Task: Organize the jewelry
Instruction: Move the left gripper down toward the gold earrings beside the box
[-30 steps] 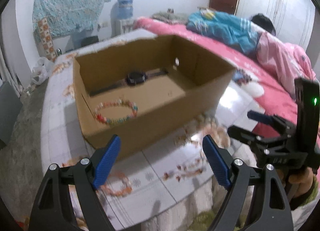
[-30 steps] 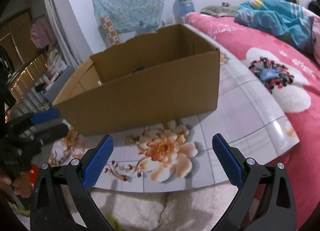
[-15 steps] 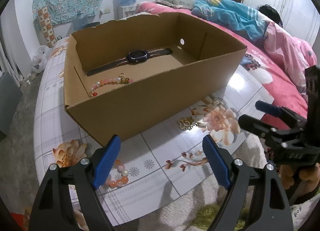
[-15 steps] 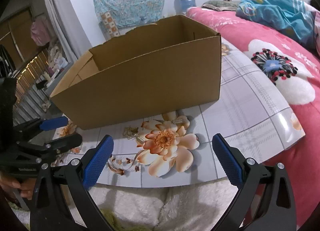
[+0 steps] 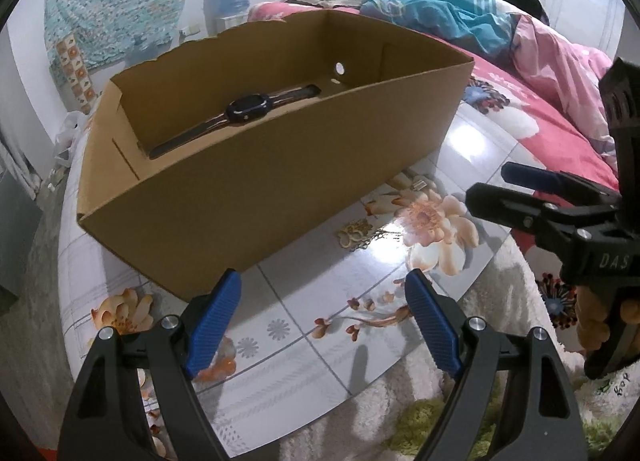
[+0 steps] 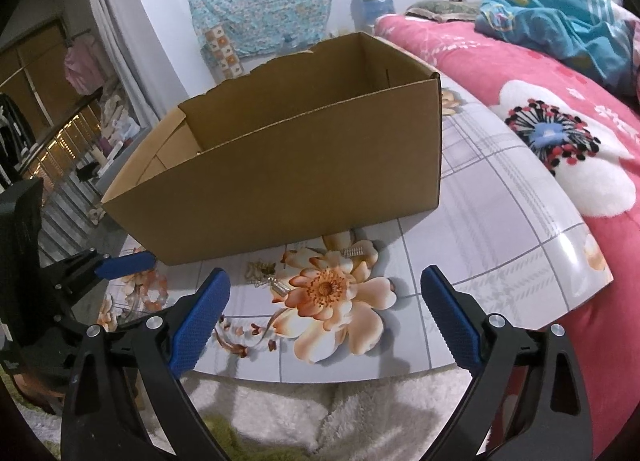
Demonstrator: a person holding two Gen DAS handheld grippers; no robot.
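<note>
An open cardboard box (image 5: pixel 280 165) stands on the flowered table (image 5: pixel 304 341), with a dark wristwatch (image 5: pixel 248 107) lying inside along its far wall. In front of the box lie a gold chain (image 5: pixel 354 235) and a small silver piece (image 5: pixel 420 183). An orange bead bracelet (image 5: pixel 218 367) lies on the table, half hidden behind my left gripper's left pad. My left gripper (image 5: pixel 324 317) hovers open and empty over the table's near edge. My right gripper (image 6: pixel 324 309) is open too, just short of the gold chain (image 6: pixel 260 271) and silver pieces (image 6: pixel 352 251). The box's (image 6: pixel 300 165) floor is hidden in the right wrist view.
A bed with a pink flowered cover (image 6: pixel 560 121) and a blue blanket (image 5: pixel 448 21) runs along the table's right side. White fluffy fabric (image 6: pixel 360 413) lies below the table's front edge. Shelves and hanging clothes (image 6: pixel 80 101) stand at the far left.
My left gripper has sunk and drawn back toward the table's front edge, so the box's front wall now hides the bead bracelet inside. My right gripper has hardly moved.
</note>
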